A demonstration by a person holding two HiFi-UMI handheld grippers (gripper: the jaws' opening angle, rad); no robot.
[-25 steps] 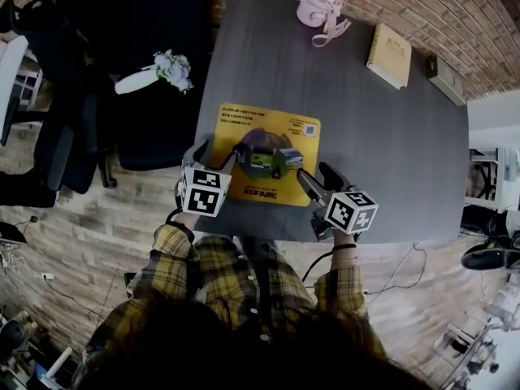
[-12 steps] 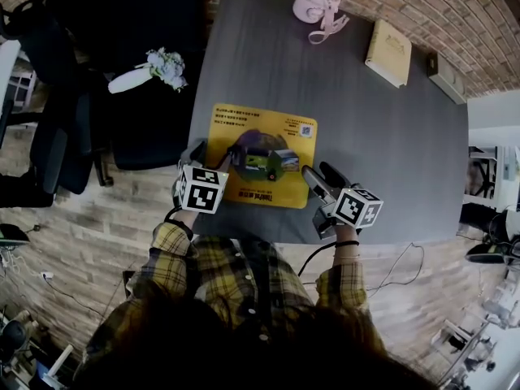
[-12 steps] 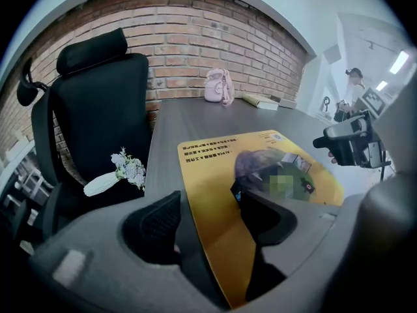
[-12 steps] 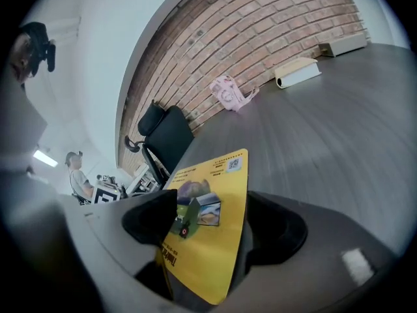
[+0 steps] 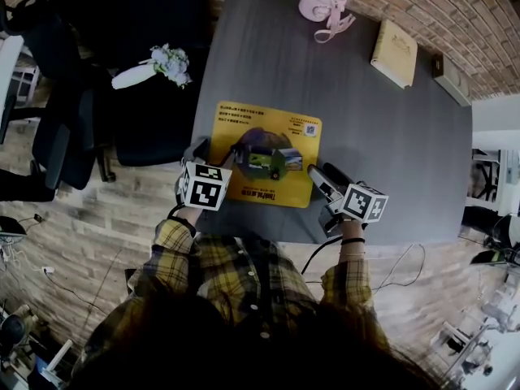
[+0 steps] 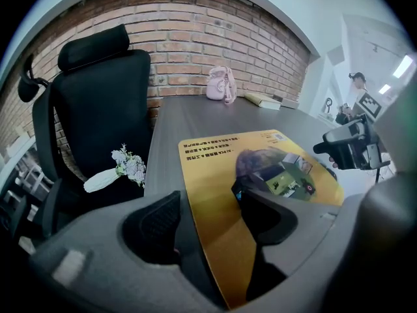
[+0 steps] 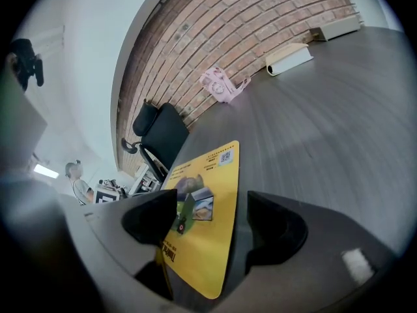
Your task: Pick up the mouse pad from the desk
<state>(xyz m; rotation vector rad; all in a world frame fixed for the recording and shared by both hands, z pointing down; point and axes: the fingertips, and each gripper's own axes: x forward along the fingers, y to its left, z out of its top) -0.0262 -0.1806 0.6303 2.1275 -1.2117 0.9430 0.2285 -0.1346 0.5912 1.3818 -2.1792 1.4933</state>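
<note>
A yellow mouse pad (image 5: 264,154) with a printed picture lies flat on the dark grey desk (image 5: 390,153), near its front edge. My left gripper (image 5: 213,162) is at the pad's near left corner. In the left gripper view, this gripper (image 6: 208,215) is open and the pad's (image 6: 221,168) left edge runs between the jaws. My right gripper (image 5: 318,177) is at the pad's near right corner. In the right gripper view, that gripper (image 7: 212,225) is also open, with the pad's (image 7: 215,175) corner in the gap. I cannot tell whether either touches the pad.
At the desk's far edge are a pink strapped object (image 5: 323,5), a beige book (image 5: 394,53) and a beige box (image 5: 449,80) by the brick wall. A black office chair (image 5: 138,104) holding a white flower bunch (image 5: 158,65) stands left of the desk.
The left gripper's fingers have drawn back from the pad's picture toward its left near corner. The right gripper has shifted slightly right. The pad still lies flat.
</note>
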